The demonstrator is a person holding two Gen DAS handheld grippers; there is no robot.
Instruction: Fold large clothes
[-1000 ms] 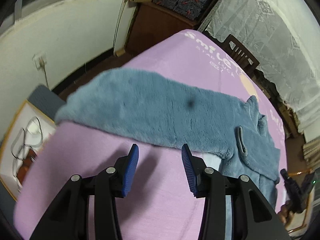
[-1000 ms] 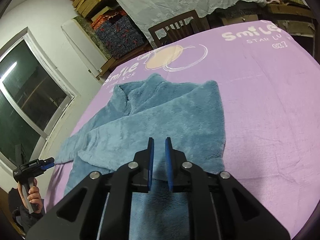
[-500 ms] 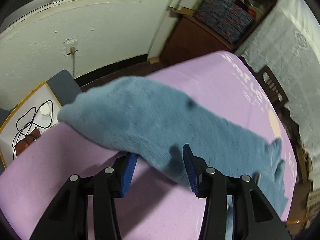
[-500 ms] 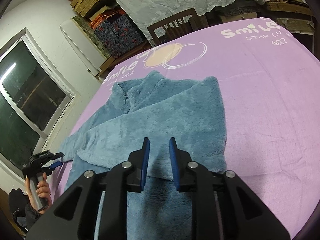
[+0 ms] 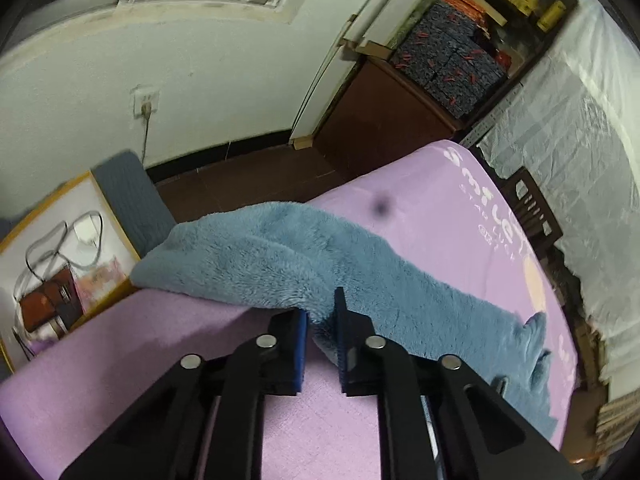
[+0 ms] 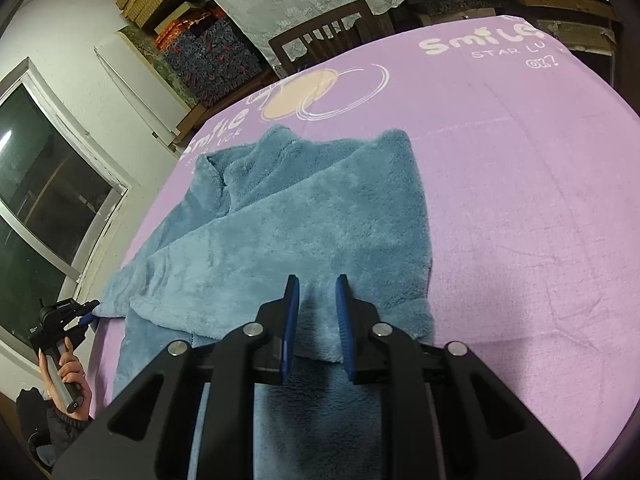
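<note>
A fluffy blue garment [image 6: 312,216] lies on a pink-purple cloth [image 6: 520,200], one sleeve folded across its body. Its other sleeve [image 5: 280,264] reaches out to the table's left edge. My left gripper [image 5: 320,320] is shut on the near edge of that sleeve, with blue fabric pinched between the pads. It also shows small at the far left of the right wrist view [image 6: 86,312], at the sleeve end. My right gripper [image 6: 318,308] is open over the garment's lower middle, its fingers apart with nothing between them.
A wooden chair [image 6: 320,36] stands at the table's far side before a white lace-covered pile. A cabinet with patterned boxes [image 5: 448,60] is in the corner. A framed board with cables [image 5: 60,256] lies below the table's left edge. A window [image 6: 40,200] is left.
My left gripper moved in to the sleeve and shut on its edge. My right gripper opened from nearly shut and stays over the garment's lower part.
</note>
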